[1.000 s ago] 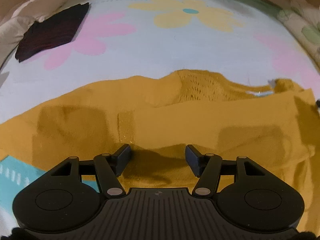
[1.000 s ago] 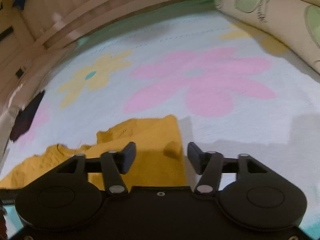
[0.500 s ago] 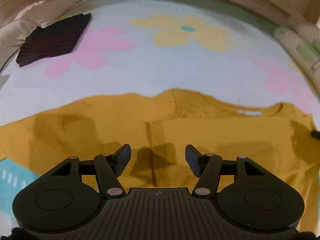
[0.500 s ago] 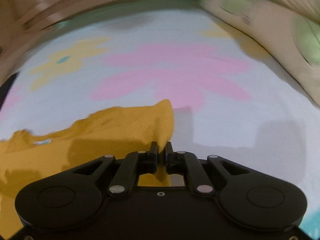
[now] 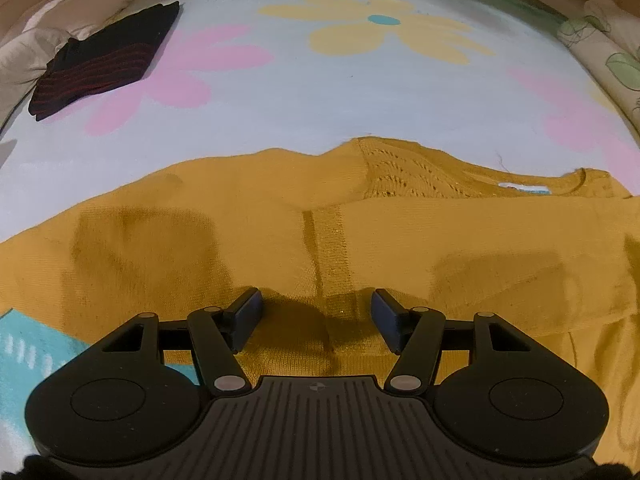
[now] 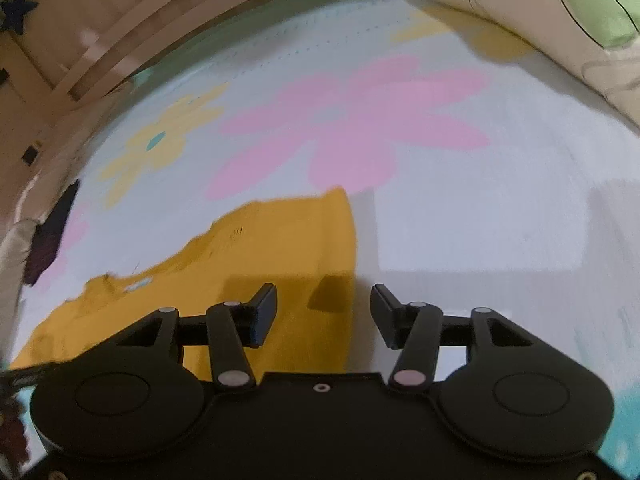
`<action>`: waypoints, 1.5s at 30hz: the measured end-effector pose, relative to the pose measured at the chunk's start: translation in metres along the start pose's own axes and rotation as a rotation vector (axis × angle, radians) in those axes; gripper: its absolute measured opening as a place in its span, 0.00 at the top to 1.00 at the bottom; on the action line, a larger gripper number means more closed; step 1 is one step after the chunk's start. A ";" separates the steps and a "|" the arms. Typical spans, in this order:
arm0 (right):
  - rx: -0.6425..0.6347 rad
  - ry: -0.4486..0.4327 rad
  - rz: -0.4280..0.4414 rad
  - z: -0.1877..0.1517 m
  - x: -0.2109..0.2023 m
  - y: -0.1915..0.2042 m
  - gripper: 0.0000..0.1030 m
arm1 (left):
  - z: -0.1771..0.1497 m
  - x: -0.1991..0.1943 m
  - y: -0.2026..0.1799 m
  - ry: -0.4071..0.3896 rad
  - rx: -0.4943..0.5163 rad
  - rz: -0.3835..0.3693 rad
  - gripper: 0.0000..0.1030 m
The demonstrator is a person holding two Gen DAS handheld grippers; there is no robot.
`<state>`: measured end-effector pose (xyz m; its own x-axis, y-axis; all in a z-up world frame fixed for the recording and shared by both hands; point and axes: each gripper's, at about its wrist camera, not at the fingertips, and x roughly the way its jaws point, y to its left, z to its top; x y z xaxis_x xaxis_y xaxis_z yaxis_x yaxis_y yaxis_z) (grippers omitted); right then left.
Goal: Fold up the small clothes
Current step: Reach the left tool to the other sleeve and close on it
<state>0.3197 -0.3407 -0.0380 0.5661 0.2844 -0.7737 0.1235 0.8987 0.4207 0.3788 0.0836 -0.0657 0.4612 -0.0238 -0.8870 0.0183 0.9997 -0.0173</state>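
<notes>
Sweater [image 5: 248, 240], mustard knit, lay spread on the flowered bedspread [image 5: 320, 100]. I had my left claw [image 5: 316, 316] spread apart over it, and my right claw [image 6: 324, 312] apart at its edge, gripping nothing.

One mustard sweater [image 5: 248, 216], one folded dark garment [image 5: 104, 60], apparently one pillow [image 6: 520, 4].

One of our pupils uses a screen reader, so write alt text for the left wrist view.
An open left gripper hovers low over a mustard-yellow knitted sweater spread on a pale bedsheet printed with pink and yellow flowers. A folded dark striped garment lies at the far left.
</notes>
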 end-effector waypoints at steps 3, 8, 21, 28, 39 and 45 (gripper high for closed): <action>-0.020 0.065 0.015 -0.012 -0.006 0.002 0.42 | 0.000 -0.001 -0.002 0.002 -0.002 0.000 0.43; -0.116 0.142 -0.017 -0.036 -0.009 0.021 0.48 | -0.003 -0.007 0.002 0.005 0.005 -0.004 0.43; -0.307 0.152 -0.281 -0.070 -0.009 0.049 0.91 | -0.007 -0.020 0.011 -0.021 -0.004 0.008 0.43; -0.213 0.070 -0.263 -0.064 -0.024 0.042 0.72 | -0.004 -0.029 0.039 -0.039 -0.088 0.004 0.43; -0.250 0.046 -0.070 -0.068 -0.020 0.109 0.17 | -0.019 -0.034 0.154 -0.094 -0.464 -0.234 0.42; -0.227 0.029 0.043 -0.063 -0.013 0.143 0.10 | -0.031 -0.042 0.211 -0.148 -0.561 -0.151 0.41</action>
<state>0.2788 -0.1950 0.0020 0.5428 0.3307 -0.7720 -0.0888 0.9366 0.3388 0.3356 0.2961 -0.0464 0.6093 -0.1269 -0.7827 -0.3594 0.8357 -0.4153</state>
